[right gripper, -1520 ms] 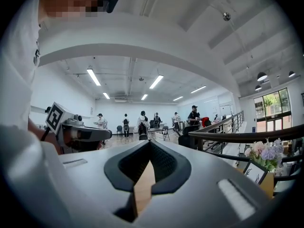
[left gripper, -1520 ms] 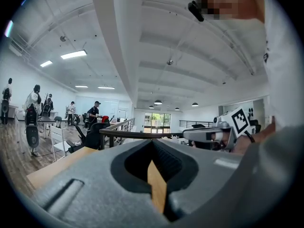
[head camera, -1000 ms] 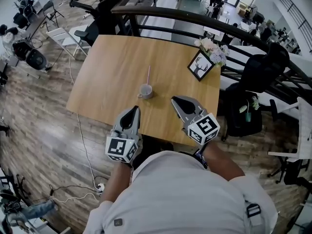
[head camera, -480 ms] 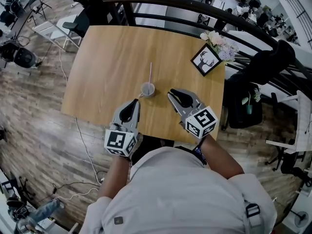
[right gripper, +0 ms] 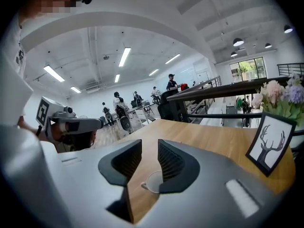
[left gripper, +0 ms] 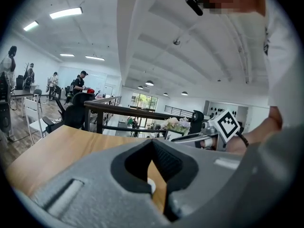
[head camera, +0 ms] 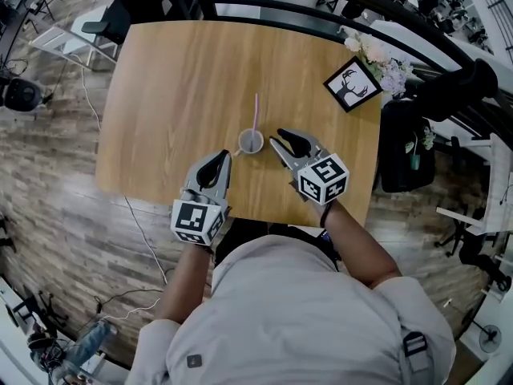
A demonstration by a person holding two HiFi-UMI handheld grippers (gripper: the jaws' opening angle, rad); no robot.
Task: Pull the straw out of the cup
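Note:
A small grey cup (head camera: pixel 250 141) stands on the wooden table (head camera: pixel 184 79) with a thin pink straw (head camera: pixel 256 112) rising out of it. My right gripper (head camera: pixel 278 139) sits just right of the cup, tips close to its rim. Its jaws are opening, with only bare air between them. In the right gripper view the cup (right gripper: pixel 154 182) shows low in the gap ahead of that gripper (right gripper: pixel 150 144). My left gripper (head camera: pixel 224 156) lies left of the cup and nearer the front edge, its tips together. In the left gripper view (left gripper: pixel 153 142) a sliver of the cup (left gripper: pixel 150 186) shows behind the jaws.
A framed deer picture (head camera: pixel 353 84) and a bunch of flowers (head camera: pixel 378 57) stand at the table's far right corner. A dark railing (head camera: pixel 321 10) runs behind the table. A black bag (head camera: pixel 401 147) rests beside the right edge. People and chairs are far off.
Both grippers have moved forward and down over the table toward the cup. The right gripper's jaws have gone from shut to spread apart. The cup and straw have not moved.

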